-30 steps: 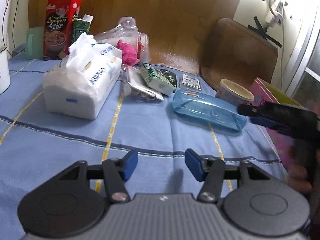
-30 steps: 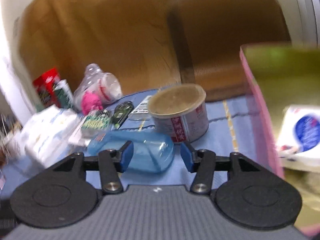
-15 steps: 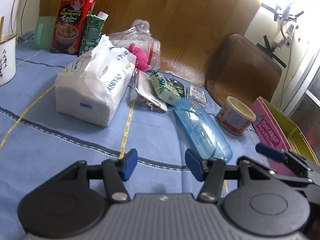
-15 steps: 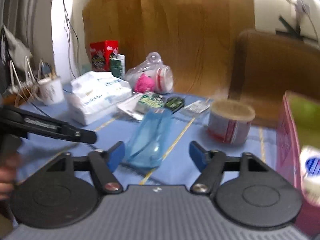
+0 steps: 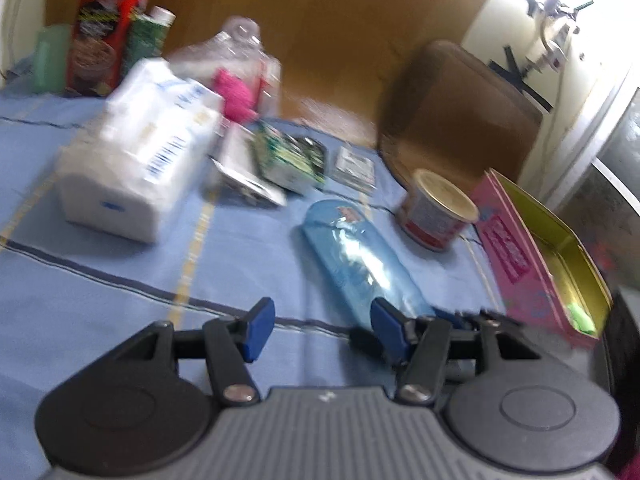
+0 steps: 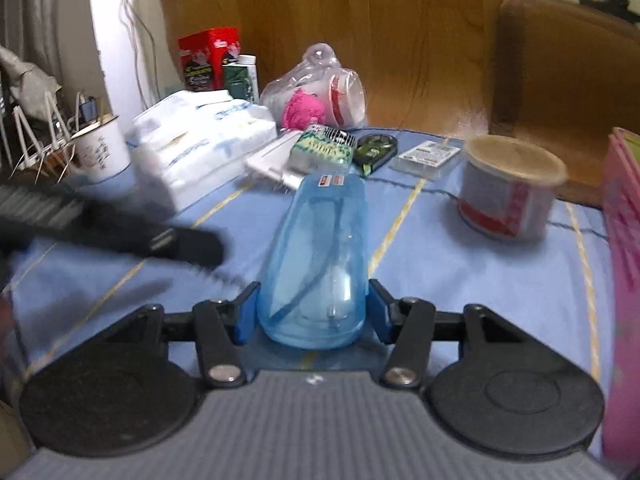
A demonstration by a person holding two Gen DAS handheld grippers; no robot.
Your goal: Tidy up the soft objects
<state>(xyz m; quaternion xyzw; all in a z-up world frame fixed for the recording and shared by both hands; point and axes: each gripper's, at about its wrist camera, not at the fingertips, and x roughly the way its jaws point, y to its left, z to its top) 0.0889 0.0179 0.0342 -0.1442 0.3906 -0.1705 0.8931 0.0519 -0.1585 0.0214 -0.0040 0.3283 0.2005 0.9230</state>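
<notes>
A clear blue plastic case [image 6: 320, 248] lies on the blue tablecloth, also in the left wrist view [image 5: 360, 256]. My right gripper [image 6: 310, 314] is open with its near end between the two blue pads, close to both sides. My left gripper [image 5: 322, 326] is open and empty above the cloth, left of the case's near end. A white tissue pack [image 5: 140, 160] [image 6: 200, 144] lies at the left. A pink fluffy thing [image 5: 236, 90] [image 6: 300, 108] sits by a clear bag at the back. The pink tin box [image 5: 536, 248] stands open at the right.
A round tub [image 6: 508, 188] stands right of the case. A green packet [image 6: 324, 146], a black tape dispenser [image 6: 376, 146] and a small card [image 6: 428, 154] lie behind it. A red box [image 6: 208, 58], a white mug [image 6: 100, 152] and a wooden chair [image 6: 568, 64] ring the table.
My right gripper has moved forward and down so the blue case's end now lies between its pads. My left gripper has shifted right, toward the case.
</notes>
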